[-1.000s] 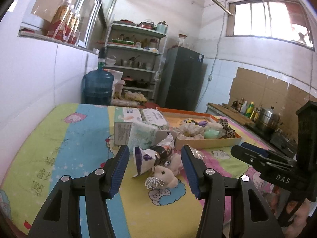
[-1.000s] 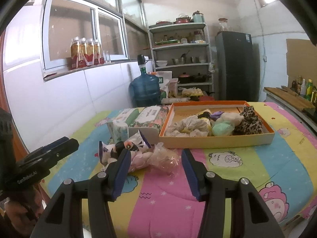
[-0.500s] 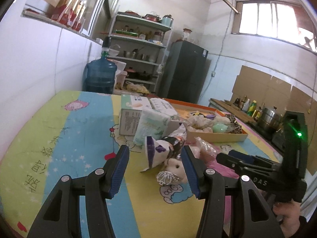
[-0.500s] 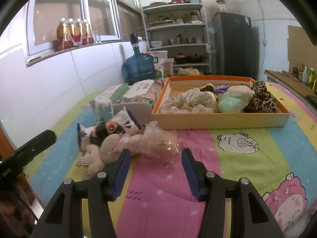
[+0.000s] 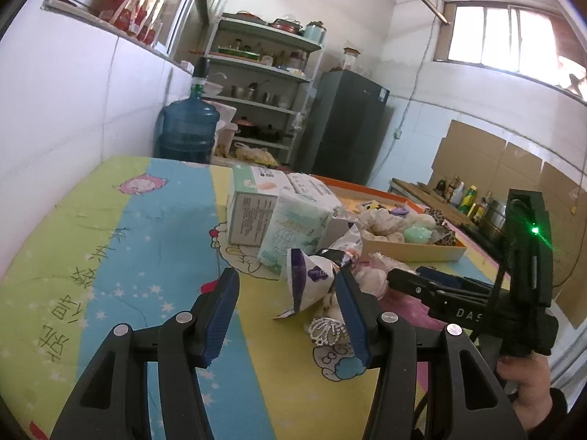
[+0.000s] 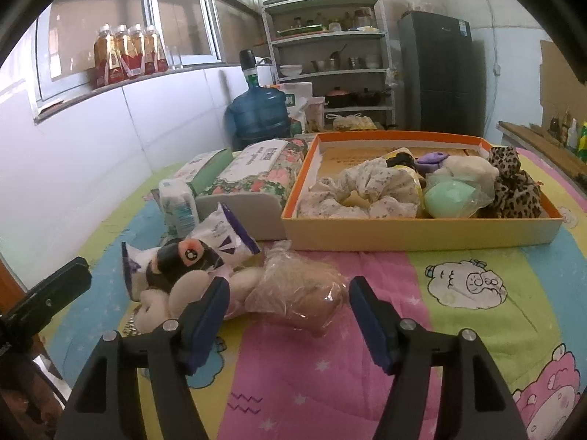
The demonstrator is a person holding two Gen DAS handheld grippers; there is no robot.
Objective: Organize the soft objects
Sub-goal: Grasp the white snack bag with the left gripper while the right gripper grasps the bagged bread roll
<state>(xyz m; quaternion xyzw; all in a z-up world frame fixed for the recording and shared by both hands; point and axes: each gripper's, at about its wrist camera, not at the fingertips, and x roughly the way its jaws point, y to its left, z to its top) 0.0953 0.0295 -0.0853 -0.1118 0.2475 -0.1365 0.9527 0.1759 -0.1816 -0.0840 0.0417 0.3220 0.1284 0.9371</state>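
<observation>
Your left tongs [image 5: 286, 315] gape wide and empty beside the white-and-purple crinkly packet [image 6: 223, 234]. Your right tongs [image 6: 288, 315], jaws just opening, straddle the clear-bagged tan soft lump [image 6: 297, 293], untouched. Far right, the orange cardboard tray [image 6: 422, 234] already holds several soft pieces; the near pile remains.

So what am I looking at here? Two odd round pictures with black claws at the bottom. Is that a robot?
No robot: a person holds a two-finger gripper in each hand, each carrying a wide-angle camera. One picture looks along the left gripper, the other along the right gripper. Both stand open and hold nothing; the right's jaws have just been opening around a clear plastic bag with something tan inside. Beside it on the colourful cartoon quilt lie a beige plush toy and an orange-rimmed cardboard tray of soft things.
</observation>
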